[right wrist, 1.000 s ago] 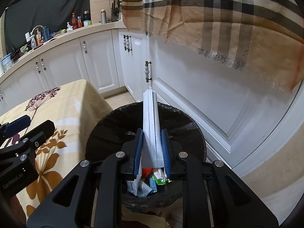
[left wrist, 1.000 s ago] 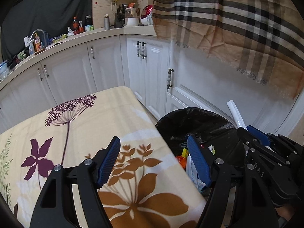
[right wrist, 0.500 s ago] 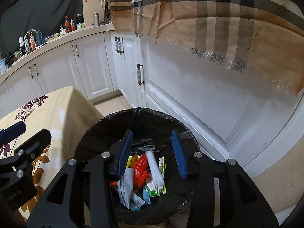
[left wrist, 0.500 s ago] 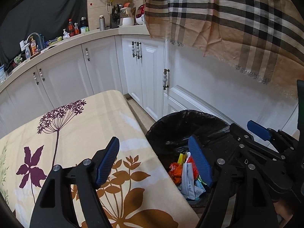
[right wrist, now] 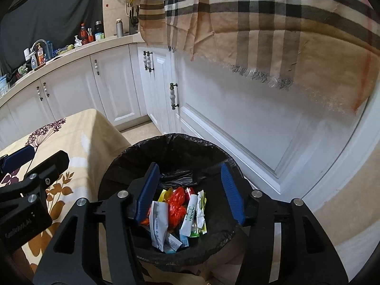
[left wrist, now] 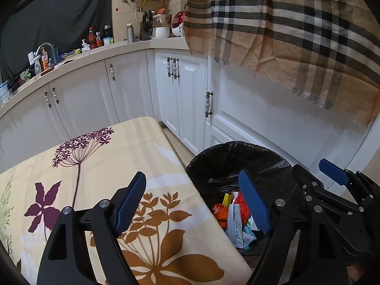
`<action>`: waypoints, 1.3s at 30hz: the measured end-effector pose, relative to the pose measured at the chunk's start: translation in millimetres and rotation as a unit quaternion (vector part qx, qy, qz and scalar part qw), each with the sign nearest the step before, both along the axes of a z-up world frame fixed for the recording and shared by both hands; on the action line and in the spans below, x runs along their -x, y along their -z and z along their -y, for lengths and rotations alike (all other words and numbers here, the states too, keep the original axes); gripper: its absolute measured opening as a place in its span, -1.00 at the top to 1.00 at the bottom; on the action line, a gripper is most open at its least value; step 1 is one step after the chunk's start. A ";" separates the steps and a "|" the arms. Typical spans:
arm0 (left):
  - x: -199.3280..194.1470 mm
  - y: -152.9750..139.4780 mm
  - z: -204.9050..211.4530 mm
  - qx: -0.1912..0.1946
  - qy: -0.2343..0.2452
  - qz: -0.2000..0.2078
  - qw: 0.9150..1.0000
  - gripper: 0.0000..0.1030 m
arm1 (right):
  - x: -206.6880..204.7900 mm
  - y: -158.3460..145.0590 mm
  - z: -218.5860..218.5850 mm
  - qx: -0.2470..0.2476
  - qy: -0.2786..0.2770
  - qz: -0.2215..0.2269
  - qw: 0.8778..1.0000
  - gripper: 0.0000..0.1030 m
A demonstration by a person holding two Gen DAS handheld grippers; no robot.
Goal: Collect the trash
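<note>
A round bin with a black liner [right wrist: 213, 156] stands on the floor beside the table; it also shows in the left wrist view [left wrist: 228, 149]. Inside lie several wrappers [right wrist: 178, 213], white, orange, green and yellow, seen too in the left wrist view [left wrist: 234, 216]. My right gripper [right wrist: 190, 194] hangs open and empty right above the bin's mouth. My left gripper [left wrist: 193, 204] is open and empty over the table's corner, its right finger over the bin's edge. The right gripper's body shows in the left wrist view [left wrist: 332, 197].
The table wears a cream cloth with purple and brown flowers [left wrist: 106, 166]. White kitchen cabinets [left wrist: 180, 99] stand close behind the bin. A plaid cloth [left wrist: 285, 28] hangs above them. The counter [left wrist: 71, 54] holds bottles and a tap.
My right gripper opened and let go of the long white wrapper, which dropped into the bin. Both grippers shifted slightly; the right one opened wider.
</note>
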State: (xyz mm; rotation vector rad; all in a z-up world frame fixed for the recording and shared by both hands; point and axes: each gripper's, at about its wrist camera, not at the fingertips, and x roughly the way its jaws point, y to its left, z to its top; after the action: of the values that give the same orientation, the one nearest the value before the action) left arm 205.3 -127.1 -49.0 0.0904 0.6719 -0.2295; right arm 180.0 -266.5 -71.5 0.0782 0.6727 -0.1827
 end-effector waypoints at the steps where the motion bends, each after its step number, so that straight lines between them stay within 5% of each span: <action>1: 2.3 -1.5 -1.8 0.000 -0.001 0.002 1.000 -0.53 | 3.2 -2.1 -1.6 0.001 0.000 0.002 1.000 -0.06; 20: 76.1 -31.8 -56.8 0.012 -0.038 0.035 0.999 -0.64 | 77.8 -44.1 -51.0 0.015 -0.030 0.049 0.998 -0.41; 39: 144.6 -56.6 -91.5 0.028 -0.058 0.076 0.995 -0.66 | 146.8 -80.2 -81.9 0.037 -0.043 0.095 0.994 -0.52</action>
State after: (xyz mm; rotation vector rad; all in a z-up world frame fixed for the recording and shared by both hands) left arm 60.6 -35.6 7.6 0.0145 0.5162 -0.1290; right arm 33.2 -184.6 8.7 -0.0059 0.4779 -0.1152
